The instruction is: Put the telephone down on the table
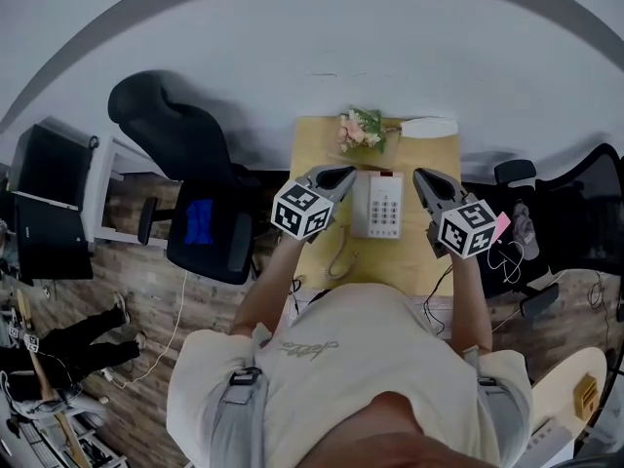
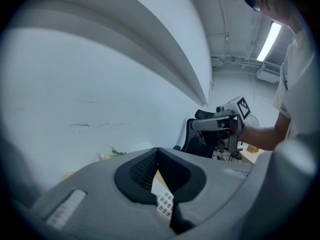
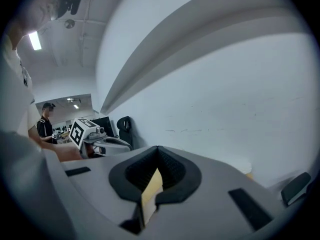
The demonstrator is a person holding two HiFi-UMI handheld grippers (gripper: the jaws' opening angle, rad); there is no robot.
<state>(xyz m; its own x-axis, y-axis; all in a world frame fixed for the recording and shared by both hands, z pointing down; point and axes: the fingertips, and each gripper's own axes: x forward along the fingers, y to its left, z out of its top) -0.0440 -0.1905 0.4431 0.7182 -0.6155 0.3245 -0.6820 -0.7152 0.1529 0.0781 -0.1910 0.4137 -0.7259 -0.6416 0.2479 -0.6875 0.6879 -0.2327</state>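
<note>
A white telephone (image 1: 377, 206) with a keypad lies on the small wooden table (image 1: 317, 144) against the white wall; its curly cord (image 1: 338, 257) trails toward the near edge. My left gripper (image 1: 342, 175) hovers just left of the phone, shut and empty. Just right of it my right gripper (image 1: 422, 177) is also shut with nothing in it. In the left gripper view the jaws (image 2: 157, 152) meet, and a strip of the telephone's keypad (image 2: 164, 204) shows below them. The right gripper view shows its jaws (image 3: 157, 150) closed over a sliver of the table (image 3: 150, 195).
Pink flowers (image 1: 360, 130) and a white object (image 1: 429, 127) sit at the table's far edge by the wall. A black office chair (image 1: 195, 198) stands left of the table, another (image 1: 585, 213) to its right. Cables hang at the right side (image 1: 507, 256). A person (image 1: 78, 344) is at lower left.
</note>
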